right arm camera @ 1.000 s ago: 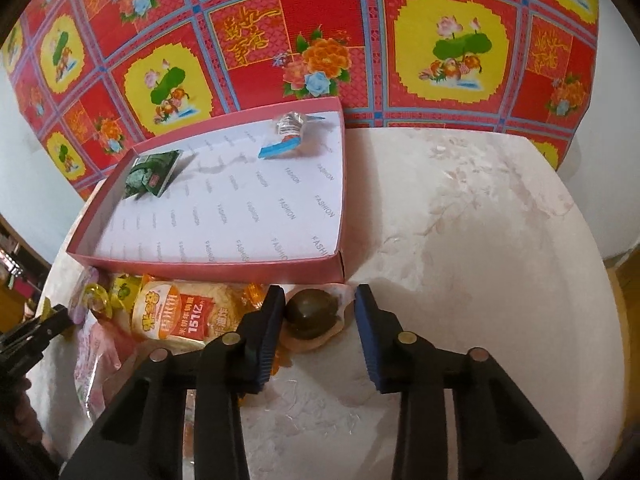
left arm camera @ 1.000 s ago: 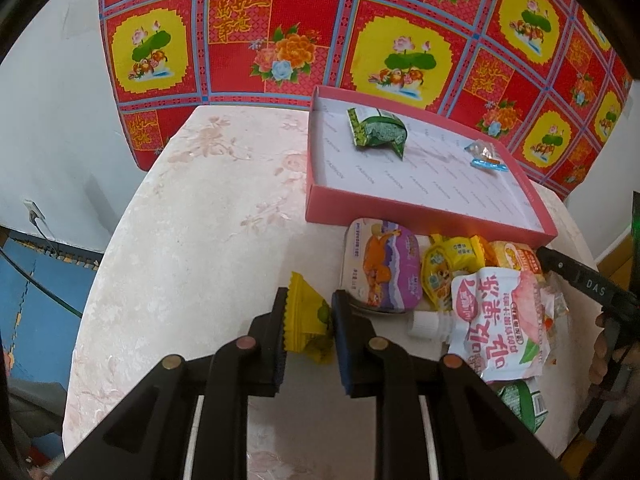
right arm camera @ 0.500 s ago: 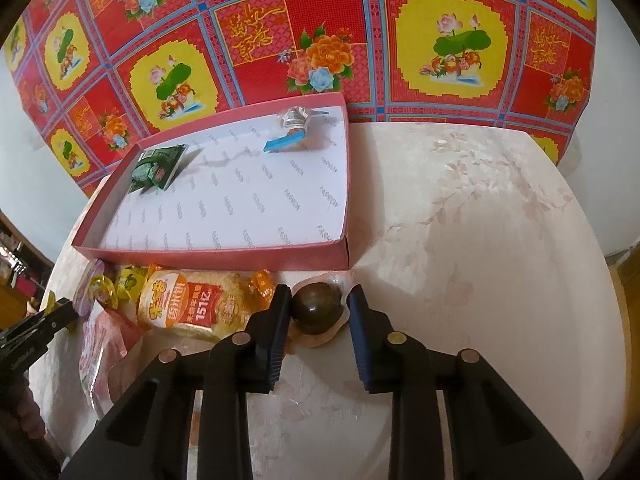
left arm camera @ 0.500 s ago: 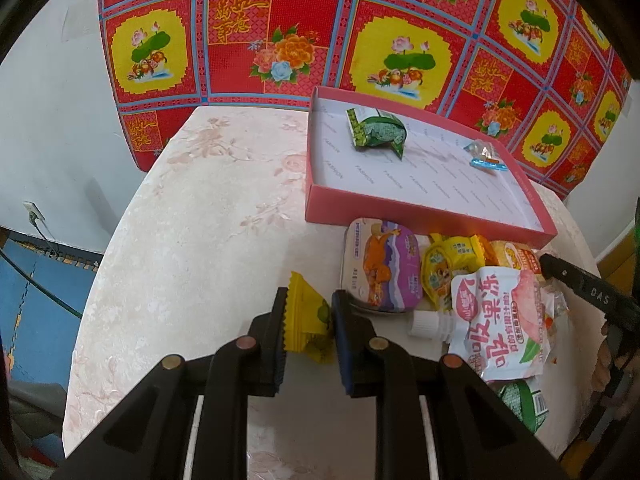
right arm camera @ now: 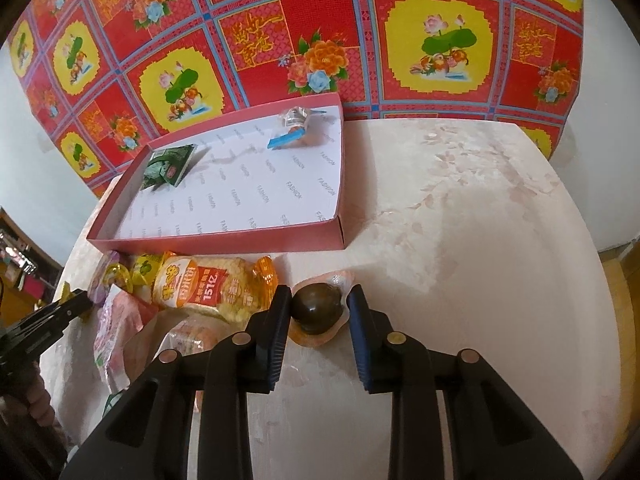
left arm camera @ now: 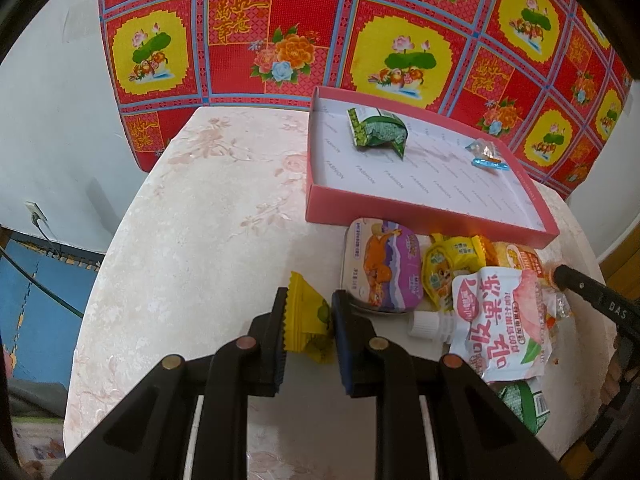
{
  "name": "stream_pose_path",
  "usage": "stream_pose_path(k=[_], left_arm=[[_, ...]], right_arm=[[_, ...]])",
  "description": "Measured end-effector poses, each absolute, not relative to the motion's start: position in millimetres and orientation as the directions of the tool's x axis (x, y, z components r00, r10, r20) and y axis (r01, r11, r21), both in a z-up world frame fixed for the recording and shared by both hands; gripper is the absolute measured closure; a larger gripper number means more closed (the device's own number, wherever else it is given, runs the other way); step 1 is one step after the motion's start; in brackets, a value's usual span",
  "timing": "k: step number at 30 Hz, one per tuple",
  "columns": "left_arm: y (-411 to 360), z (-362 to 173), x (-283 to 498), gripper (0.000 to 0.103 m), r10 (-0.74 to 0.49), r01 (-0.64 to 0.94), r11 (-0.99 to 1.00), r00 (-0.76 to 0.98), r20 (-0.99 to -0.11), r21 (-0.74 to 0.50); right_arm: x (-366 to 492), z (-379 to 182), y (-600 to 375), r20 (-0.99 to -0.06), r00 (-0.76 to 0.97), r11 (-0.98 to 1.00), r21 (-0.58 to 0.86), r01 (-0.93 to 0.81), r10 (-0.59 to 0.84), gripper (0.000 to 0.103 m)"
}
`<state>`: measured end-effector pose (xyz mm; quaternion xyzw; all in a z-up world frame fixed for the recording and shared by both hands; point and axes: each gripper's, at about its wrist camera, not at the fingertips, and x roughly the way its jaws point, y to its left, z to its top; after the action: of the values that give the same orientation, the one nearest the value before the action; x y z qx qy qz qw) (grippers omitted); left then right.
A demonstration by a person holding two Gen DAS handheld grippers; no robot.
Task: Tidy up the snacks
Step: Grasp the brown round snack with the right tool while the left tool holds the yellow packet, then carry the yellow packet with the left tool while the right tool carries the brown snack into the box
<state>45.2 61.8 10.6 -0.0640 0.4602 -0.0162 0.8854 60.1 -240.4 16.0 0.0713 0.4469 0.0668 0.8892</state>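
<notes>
My left gripper (left arm camera: 309, 314) is shut on a small yellow snack packet (left arm camera: 306, 322), just left of the snack pile. My right gripper (right arm camera: 319, 307) is shut on a dark round egg in a clear orange-edged pack (right arm camera: 318, 308), held over the table in front of the box's near right corner. The pink box (left arm camera: 420, 210), also in the right wrist view (right arm camera: 224, 240), holds a green packet (left arm camera: 378, 132) and a small blue-and-clear wrapper (left arm camera: 486, 156). The pile holds a purple-lidded tub (left arm camera: 382, 266), yellow packets (left arm camera: 448, 268), a pink pouch (left arm camera: 500, 320) and an orange cracker pack (right arm camera: 204, 288).
The round table (right arm camera: 480, 240) has a pale floral cloth; its edge curves close on the left (left arm camera: 104, 280) and right. A red and yellow patterned cloth (right arm camera: 320, 40) hangs behind. The other gripper's tip (left arm camera: 592, 296) shows at the pile's right side.
My right gripper closed from wide open onto the egg pack and has lifted slightly. My left gripper stays shut on the yellow packet, almost unmoved.
</notes>
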Motion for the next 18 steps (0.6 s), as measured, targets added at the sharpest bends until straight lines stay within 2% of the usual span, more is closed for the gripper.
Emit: stream_pose_path(k=[18], left_arm=[[55, 25, 37, 0.084, -0.126, 0.017, 0.989, 0.601, -0.789, -0.145]], right_arm=[[50, 30, -239, -0.755, 0.614, 0.971, 0.224, -0.088, 0.23, 0.073]])
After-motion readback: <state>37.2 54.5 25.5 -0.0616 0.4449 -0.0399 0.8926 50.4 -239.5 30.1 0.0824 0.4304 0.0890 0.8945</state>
